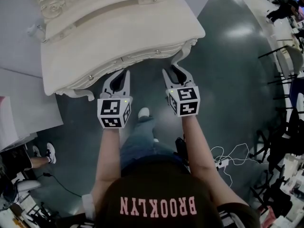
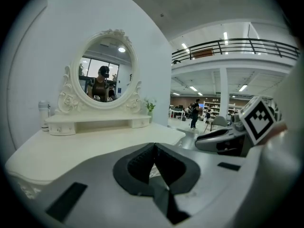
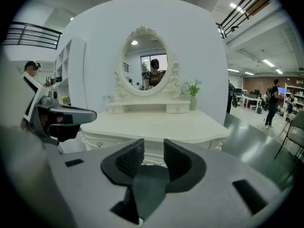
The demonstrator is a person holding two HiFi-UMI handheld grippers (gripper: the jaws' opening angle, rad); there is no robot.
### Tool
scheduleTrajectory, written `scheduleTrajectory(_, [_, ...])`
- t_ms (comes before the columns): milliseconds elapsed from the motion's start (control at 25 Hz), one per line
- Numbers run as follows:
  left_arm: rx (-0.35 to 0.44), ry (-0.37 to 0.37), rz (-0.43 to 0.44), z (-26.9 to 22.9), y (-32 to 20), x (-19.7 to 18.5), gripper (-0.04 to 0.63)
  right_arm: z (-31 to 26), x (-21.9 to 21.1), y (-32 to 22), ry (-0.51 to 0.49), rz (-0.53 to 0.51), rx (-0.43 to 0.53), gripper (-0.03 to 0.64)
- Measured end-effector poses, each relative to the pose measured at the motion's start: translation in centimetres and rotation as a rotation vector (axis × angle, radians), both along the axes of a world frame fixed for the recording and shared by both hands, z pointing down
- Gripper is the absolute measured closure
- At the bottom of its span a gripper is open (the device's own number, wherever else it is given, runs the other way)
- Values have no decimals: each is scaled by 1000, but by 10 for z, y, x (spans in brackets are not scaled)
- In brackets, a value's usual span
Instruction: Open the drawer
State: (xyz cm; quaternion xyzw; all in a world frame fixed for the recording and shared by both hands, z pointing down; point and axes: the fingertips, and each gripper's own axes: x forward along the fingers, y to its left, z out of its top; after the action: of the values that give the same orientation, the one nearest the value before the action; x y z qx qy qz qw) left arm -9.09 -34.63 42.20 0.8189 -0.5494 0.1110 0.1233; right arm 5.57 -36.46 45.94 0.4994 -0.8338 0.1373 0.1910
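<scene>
A white carved dressing table (image 1: 118, 37) stands just ahead of me. Its drawer front (image 1: 128, 60) runs under the front edge of the top, with small round knobs (image 1: 158, 52); in the right gripper view one knob (image 3: 99, 144) shows at the left. My left gripper (image 1: 124, 72) (image 2: 154, 148) hovers just short of that front edge, its pads touching with nothing between them. To its right, level with it, my right gripper (image 1: 170, 69) (image 3: 153, 144) has a clear gap between its pads and holds nothing. Neither gripper touches the table.
An oval mirror (image 3: 148, 63) on a small shelf stands at the table's back, with a vase of flowers (image 3: 193, 99) and a bottle (image 2: 44, 115). Cables (image 1: 228, 158) lie on the dark floor at right, chairs (image 1: 289, 65) beyond. Another person's shoes (image 1: 50, 152) show at left.
</scene>
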Motion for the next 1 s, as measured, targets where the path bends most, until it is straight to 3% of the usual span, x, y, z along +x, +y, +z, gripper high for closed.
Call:
scheduleTrajectory(400, [-77,11,4,40,-50,-8,590,74,-8,-57,31,12,-133,512])
scheduleTrajectory(760, [-143,35,15,70,-74,-13,589,159,-3,-103,49,75,-334,508])
scheduleTrajectory(1000, [-167,23,24,85,-80,-12,589,193,-3,-127,73,91,-400,500])
